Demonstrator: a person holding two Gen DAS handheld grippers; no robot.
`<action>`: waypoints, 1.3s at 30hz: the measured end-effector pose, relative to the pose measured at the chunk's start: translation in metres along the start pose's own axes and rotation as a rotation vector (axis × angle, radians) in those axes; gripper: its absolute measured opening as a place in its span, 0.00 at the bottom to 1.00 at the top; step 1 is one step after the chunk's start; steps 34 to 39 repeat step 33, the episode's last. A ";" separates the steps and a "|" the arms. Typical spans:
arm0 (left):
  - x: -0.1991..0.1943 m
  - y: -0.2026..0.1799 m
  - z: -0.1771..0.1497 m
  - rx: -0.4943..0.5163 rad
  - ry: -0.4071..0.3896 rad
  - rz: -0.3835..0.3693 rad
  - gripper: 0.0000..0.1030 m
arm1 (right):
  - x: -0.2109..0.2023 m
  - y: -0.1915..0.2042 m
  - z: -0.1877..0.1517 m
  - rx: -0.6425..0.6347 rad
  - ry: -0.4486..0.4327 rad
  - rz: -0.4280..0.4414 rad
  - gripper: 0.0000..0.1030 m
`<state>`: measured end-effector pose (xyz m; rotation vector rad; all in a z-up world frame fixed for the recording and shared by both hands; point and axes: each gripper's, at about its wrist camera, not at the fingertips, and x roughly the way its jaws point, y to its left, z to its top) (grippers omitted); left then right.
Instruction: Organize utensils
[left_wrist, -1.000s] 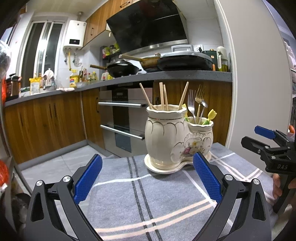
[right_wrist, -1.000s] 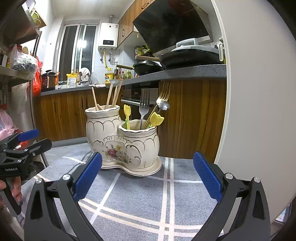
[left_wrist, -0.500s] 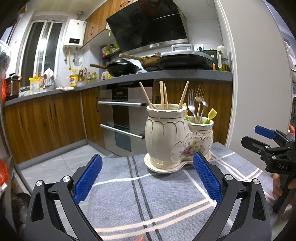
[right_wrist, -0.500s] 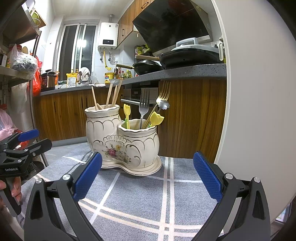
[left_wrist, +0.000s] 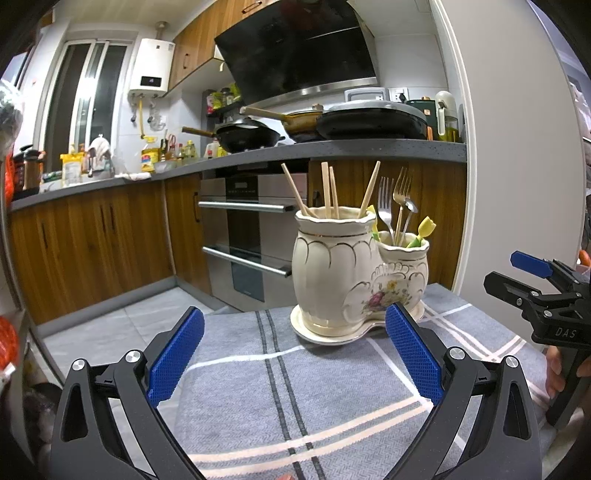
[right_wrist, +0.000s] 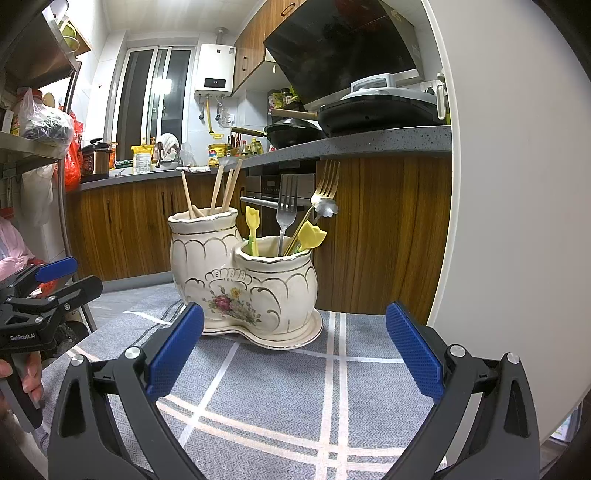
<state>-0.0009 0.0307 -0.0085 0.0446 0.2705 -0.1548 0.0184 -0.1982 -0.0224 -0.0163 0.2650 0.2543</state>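
A cream double ceramic utensil holder (left_wrist: 343, 273) (right_wrist: 240, 280) stands on a grey checked cloth (left_wrist: 303, 398) (right_wrist: 288, 387). Its taller pot holds several wooden chopsticks (left_wrist: 328, 188) (right_wrist: 221, 186). Its shorter pot holds forks (left_wrist: 393, 199) (right_wrist: 286, 206), a small spoon (right_wrist: 324, 207) and yellow tulip-topped picks (left_wrist: 424, 227) (right_wrist: 311, 236). My left gripper (left_wrist: 293, 354) is open and empty, a little in front of the holder. My right gripper (right_wrist: 293, 354) is open and empty, also in front of it. Each gripper shows at the edge of the other's view.
A white wall panel (right_wrist: 517, 184) rises at the right of the cloth. Behind are wooden cabinets (left_wrist: 92, 236), an oven (left_wrist: 251, 236) and a counter with pans (left_wrist: 332, 125). A shelf with bags (right_wrist: 37, 125) is at the left.
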 end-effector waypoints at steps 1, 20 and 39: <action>0.000 0.000 0.000 0.000 0.000 0.000 0.95 | 0.000 0.000 0.000 0.000 0.000 0.000 0.95; 0.000 0.000 0.000 0.000 -0.001 -0.001 0.95 | 0.000 0.000 0.000 0.000 0.000 0.000 0.95; 0.002 0.004 -0.001 -0.008 0.010 0.012 0.95 | 0.000 -0.001 0.000 0.000 0.001 0.001 0.95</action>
